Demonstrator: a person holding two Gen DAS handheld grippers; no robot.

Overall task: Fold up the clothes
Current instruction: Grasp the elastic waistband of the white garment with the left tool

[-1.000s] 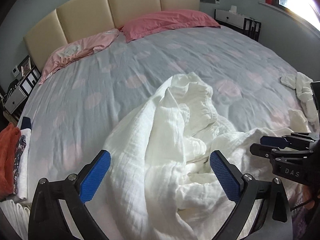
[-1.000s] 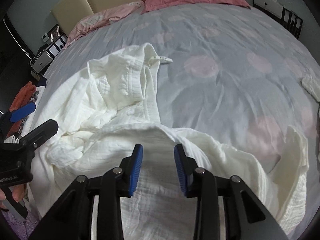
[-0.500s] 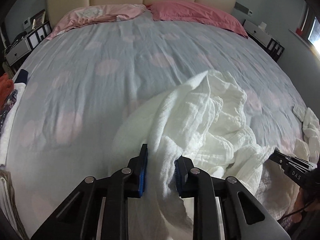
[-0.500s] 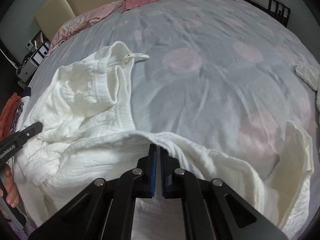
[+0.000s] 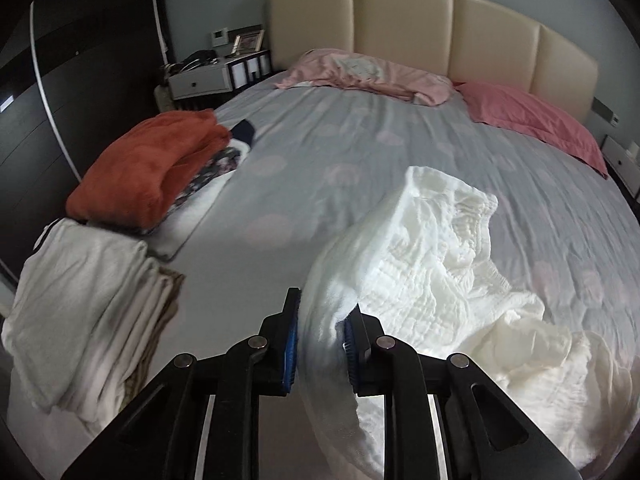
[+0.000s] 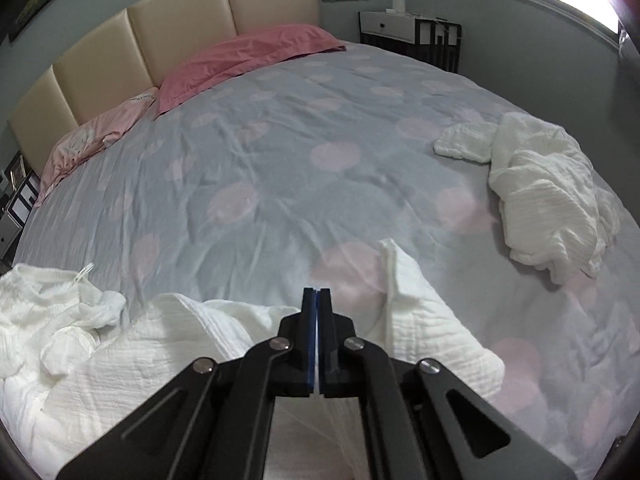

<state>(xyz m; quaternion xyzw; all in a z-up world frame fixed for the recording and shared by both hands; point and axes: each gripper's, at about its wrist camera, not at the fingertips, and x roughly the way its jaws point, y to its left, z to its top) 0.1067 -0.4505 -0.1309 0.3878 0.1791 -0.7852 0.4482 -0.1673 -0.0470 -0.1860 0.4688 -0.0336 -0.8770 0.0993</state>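
Observation:
A crumpled white garment [image 5: 432, 272] lies on the grey spotted bedspread [image 5: 360, 152]. My left gripper [image 5: 319, 334] is shut on a thick fold of it, which bulges out between the blue pads. The same garment spreads across the near edge in the right wrist view [image 6: 160, 344]. My right gripper [image 6: 317, 320] is shut on a thin edge of this garment, with its jaws almost touching. A second crumpled white garment [image 6: 544, 192] lies apart at the right.
Folded clothes sit at the bed's left edge: an orange stack [image 5: 148, 164] and a white stack [image 5: 84, 304]. Two pink pillows [image 5: 520, 120] lie by the beige headboard [image 5: 440, 28]. Nightstands [image 5: 212, 76] stand at both sides [image 6: 408, 32].
Both grippers closed on the white garment. The left one swung left, bringing the folded stacks into view. The right one swung right, bringing the second white garment into view.

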